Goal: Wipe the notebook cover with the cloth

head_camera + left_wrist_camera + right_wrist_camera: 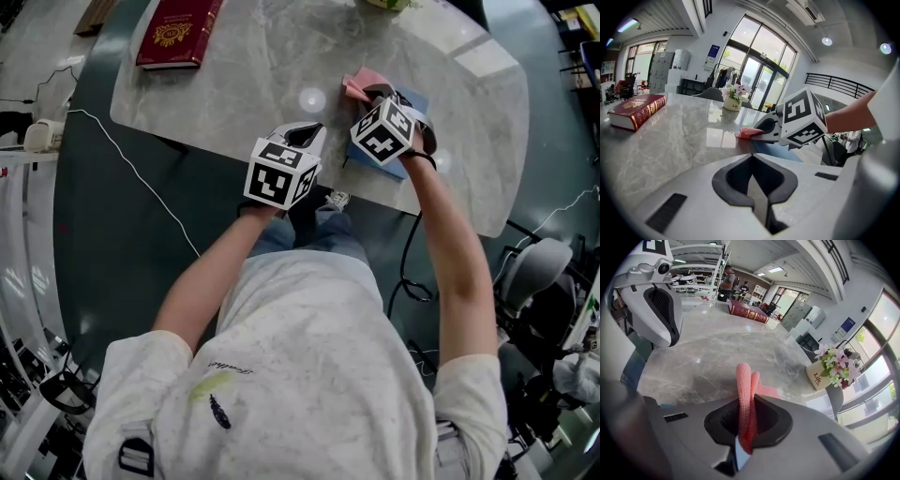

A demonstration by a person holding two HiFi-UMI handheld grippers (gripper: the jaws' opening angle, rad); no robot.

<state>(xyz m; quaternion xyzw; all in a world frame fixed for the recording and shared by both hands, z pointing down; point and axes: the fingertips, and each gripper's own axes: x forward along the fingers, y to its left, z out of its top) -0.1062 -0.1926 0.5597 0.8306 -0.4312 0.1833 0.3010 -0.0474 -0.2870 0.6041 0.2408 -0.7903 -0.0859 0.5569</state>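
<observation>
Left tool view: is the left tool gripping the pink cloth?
No, the left tool has its jaws shut on nothing, while the pink cloth is pinched in the right tool.

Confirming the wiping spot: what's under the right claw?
The blue notebook lies on the table beneath the right claw, which grips the pink cloth. Only its edges show; the claw hides the rest.

Both forearms reaching forward, left gripper (312, 133) keeping its jaws pressed together with nothing between, right gripper (367, 92) lying slightly further ahead, jaws pinching the cloth (743, 380).
</observation>
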